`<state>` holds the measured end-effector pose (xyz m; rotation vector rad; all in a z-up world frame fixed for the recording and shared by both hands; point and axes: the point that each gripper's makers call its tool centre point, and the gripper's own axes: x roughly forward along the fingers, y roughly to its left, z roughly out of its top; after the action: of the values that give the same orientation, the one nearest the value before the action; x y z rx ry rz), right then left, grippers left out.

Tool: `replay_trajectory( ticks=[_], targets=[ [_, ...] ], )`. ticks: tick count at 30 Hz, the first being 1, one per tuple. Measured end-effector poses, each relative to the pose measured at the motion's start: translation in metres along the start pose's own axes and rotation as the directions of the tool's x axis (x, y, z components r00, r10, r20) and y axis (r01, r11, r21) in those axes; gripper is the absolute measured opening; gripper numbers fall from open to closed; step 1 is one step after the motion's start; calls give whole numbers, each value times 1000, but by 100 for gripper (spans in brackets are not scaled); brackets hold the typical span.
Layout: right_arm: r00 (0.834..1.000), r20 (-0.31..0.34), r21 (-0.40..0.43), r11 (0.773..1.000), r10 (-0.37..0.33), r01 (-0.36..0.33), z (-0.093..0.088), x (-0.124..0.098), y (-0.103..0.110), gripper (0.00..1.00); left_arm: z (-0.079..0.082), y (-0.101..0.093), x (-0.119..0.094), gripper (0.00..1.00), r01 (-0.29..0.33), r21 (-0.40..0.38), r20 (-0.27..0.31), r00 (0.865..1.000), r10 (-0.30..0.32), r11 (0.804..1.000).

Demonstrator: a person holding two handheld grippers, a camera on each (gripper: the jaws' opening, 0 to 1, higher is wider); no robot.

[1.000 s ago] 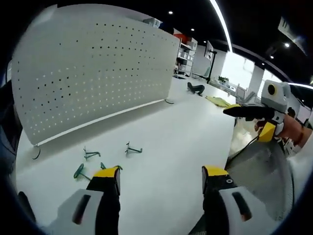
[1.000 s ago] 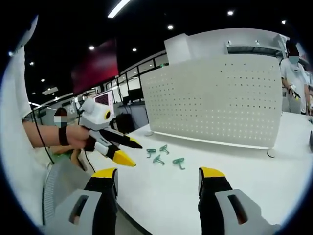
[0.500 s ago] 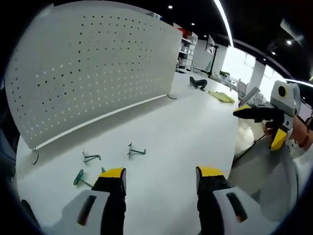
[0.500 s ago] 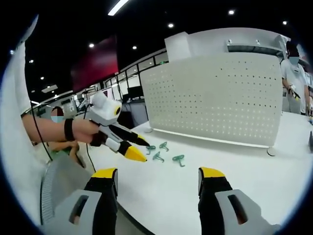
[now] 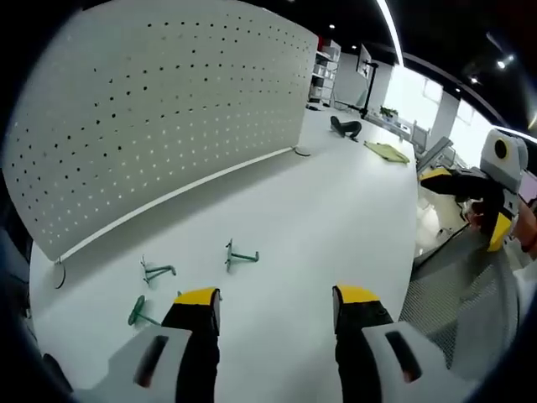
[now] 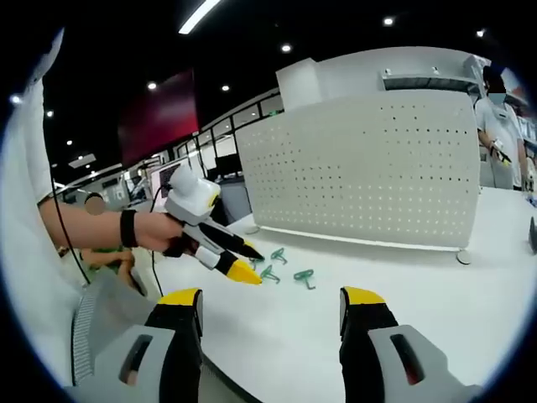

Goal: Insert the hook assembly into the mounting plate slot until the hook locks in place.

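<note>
Green wire hooks, three counted (image 5: 241,256) (image 5: 155,270) (image 5: 138,311), were seen lying loose on the white tabletop (image 5: 319,227), near the upright white perforated mounting plate (image 5: 159,109). The left gripper (image 5: 275,295) was held spread and empty just beside them; the right gripper (image 6: 270,295) was likewise spread, holding nothing.

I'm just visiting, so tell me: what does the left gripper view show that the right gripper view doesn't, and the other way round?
Left gripper view: the right gripper coming in from the side, plus a yellow-green cloth and a dark curved object far down the table.

Right gripper view: the left gripper held in a hand, a red wall panel, and a standing person in a white shirt.

Both: the white perforated panel, the small green metal hooks and the white table.
</note>
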<state>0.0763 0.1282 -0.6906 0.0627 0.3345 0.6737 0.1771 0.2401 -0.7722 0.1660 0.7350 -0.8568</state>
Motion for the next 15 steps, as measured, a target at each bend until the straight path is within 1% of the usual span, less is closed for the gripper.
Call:
replay_trajectory(
  ticks=[4,7,8,10,13,15],
  targets=[
    [1000,12,10,1000,-6,6,2,-1,-2,66,0,1,6,53,0,12,-18,1000,0,1000],
    [1000,7,6,1000,-4,4,1,-1,-2,66,-3,3,10,48,4,7,-34,999,-3,1000],
    [1000,10,8,1000,-4,4,2,-2,-2,66,-6,5,12,48,-4,0,-44,999,4,1000],
    [1000,9,11,1000,-3,3,2,-2,-1,66,-8,9,14,51,-21,12,-58,998,21,1000],
    [1000,3,8,1000,-1,1,0,-2,0,66,-10,11,17,48,-24,16,-69,997,25,1000],
    [1000,2,11,1000,-1,1,0,-3,0,66,-10,12,19,49,-31,11,-71,997,31,999]
  ],
)
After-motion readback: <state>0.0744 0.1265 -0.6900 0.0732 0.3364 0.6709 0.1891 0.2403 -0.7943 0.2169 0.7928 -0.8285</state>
